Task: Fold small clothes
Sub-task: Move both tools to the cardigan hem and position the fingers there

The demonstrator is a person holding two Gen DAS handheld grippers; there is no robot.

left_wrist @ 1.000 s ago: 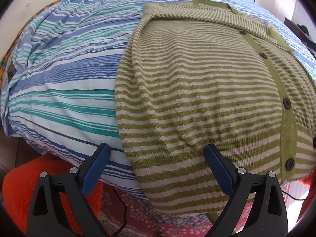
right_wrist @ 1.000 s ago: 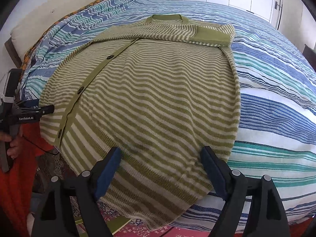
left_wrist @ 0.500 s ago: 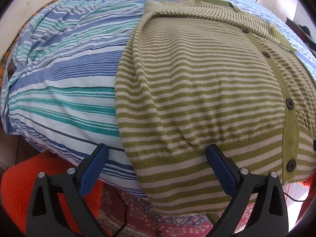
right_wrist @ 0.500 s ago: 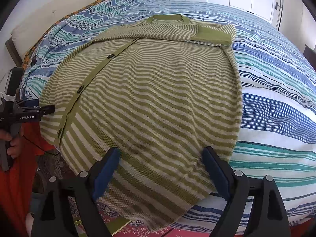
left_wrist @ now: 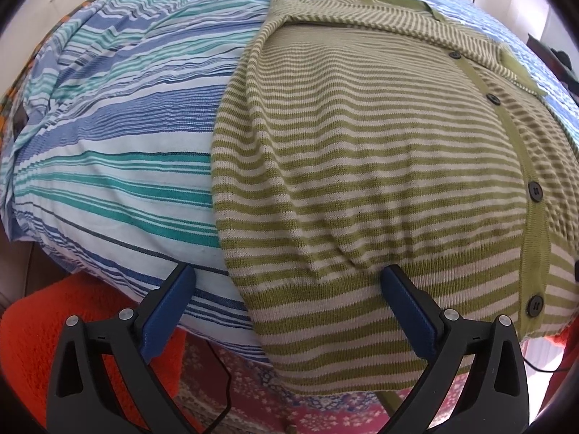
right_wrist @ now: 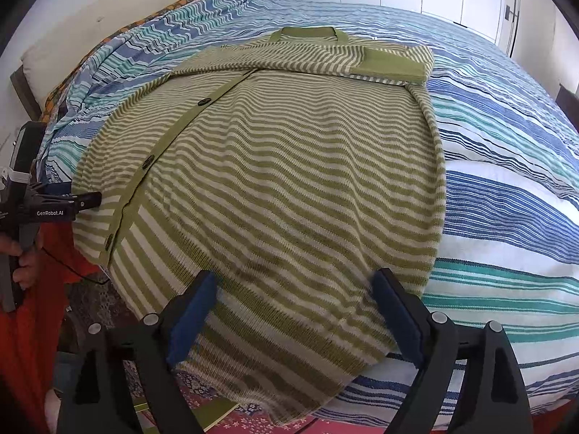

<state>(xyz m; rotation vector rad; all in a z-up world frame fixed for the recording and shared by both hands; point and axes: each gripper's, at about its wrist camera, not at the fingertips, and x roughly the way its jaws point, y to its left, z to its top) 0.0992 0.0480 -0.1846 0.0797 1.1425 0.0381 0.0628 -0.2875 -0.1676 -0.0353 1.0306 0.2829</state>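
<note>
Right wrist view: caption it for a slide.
Open right gripper facing the hem of a green striped cardigan, sleeves folded in, on a striped bedspread.

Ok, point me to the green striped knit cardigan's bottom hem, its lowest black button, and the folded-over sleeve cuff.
Green striped knit cardigan hem (left_wrist: 325, 325): left wrist view, on the ribbed band overhanging the bed edge.
Lowest black button (left_wrist: 535, 305): left wrist view, on the button face.
Plain green sleeve cuff (right_wrist: 392, 62): right wrist view, on the cuff's middle.

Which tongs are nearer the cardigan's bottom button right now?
Left. The left tongs hang open over the hem just beside the bottom button; the right tongs hang open near the hem's opposite corner.
</note>
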